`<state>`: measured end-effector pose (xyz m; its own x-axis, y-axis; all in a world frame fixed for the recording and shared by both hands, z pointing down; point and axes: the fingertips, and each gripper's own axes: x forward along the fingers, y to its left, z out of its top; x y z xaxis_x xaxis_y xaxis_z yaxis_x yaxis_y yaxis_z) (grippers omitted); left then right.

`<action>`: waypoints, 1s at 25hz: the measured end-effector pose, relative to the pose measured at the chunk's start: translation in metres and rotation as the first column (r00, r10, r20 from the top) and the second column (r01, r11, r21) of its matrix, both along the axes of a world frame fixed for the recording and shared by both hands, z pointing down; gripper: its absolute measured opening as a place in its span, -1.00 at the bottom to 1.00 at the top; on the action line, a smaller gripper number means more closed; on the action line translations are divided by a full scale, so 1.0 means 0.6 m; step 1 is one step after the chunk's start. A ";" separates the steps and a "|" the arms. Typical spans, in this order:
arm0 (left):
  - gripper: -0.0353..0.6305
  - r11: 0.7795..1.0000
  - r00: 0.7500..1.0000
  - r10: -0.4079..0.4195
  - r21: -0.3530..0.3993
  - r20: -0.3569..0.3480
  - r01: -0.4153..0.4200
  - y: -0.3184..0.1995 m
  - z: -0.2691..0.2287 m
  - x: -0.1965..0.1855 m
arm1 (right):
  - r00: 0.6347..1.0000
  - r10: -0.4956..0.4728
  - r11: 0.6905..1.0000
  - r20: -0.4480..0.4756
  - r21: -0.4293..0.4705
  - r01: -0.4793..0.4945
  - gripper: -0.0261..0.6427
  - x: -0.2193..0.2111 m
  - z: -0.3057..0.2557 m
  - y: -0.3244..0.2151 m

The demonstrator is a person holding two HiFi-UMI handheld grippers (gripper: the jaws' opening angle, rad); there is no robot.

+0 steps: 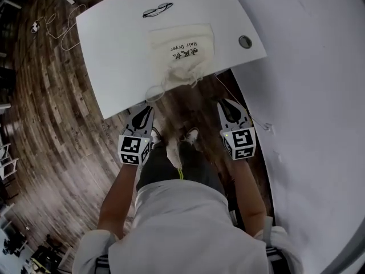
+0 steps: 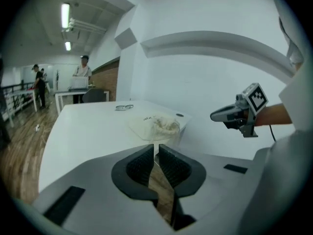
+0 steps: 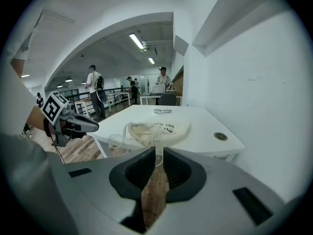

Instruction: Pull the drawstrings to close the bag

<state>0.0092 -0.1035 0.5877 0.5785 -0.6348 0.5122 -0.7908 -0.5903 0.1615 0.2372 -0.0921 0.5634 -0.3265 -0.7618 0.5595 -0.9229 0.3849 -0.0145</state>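
Evidently nothing is grasped yet: the bag (image 1: 181, 53) lies at the near edge of the worktop (image 1: 114, 44), drawstrings (image 1: 157, 90) dangling. The left tongs (image 1: 148, 109) and right tongs (image 1: 226, 104) are closed and empty. Next they must open and reach the drawstrings.

The bag (image 1: 182, 53) lies on the table (image 1: 114, 50), ahead of both grippers and between them. Its drawstrings (image 1: 161, 88) hang at the near table edge, just ahead of the left gripper (image 1: 147, 112). The glasses (image 1: 157, 9) lie beyond the bag. The cable hole (image 1: 244, 41) is ahead of the right gripper (image 1: 226, 104), to the right of the bag.
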 end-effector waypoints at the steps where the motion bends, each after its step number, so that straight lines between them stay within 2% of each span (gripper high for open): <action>1: -0.82 0.999 0.999 -0.041 -0.036 -0.025 0.040 -0.005 0.021 -0.006 | 1.000 0.004 1.000 0.001 -0.008 -0.004 -0.80 0.005 0.017 -0.008; 5: -0.62 0.969 0.975 -0.204 -0.158 -0.084 0.189 -0.018 0.112 -0.031 | 1.000 0.009 1.000 0.001 -0.026 -0.009 -0.80 0.014 0.084 -0.039; 8: -0.60 0.943 0.945 -0.294 -0.204 -0.141 0.263 -0.034 0.154 -0.038 | 1.000 0.006 0.999 -0.003 -0.035 -0.006 -0.79 0.011 0.129 -0.065; 13: -0.57 0.895 0.862 -0.420 -0.285 -0.285 0.343 -0.063 0.188 -0.034 | 1.000 -0.007 0.998 0.002 -0.054 0.008 -0.69 0.003 0.191 -0.094; 18: -0.57 0.876 0.808 -0.468 -0.310 -0.359 0.370 -0.076 0.213 -0.024 | 0.999 -0.021 0.997 0.042 -0.075 0.024 -0.62 -0.009 0.244 -0.119; 22: -0.56 0.860 0.734 -0.505 -0.336 -0.454 0.383 -0.079 0.221 -0.025 | 0.993 -0.032 0.996 0.110 -0.082 0.041 -0.49 -0.030 0.280 -0.144; 25: -0.59 0.834 0.677 -0.549 -0.378 -0.491 0.402 -0.080 0.226 -0.032 | 0.988 -0.028 0.995 0.155 -0.094 0.043 -0.44 -0.039 0.306 -0.163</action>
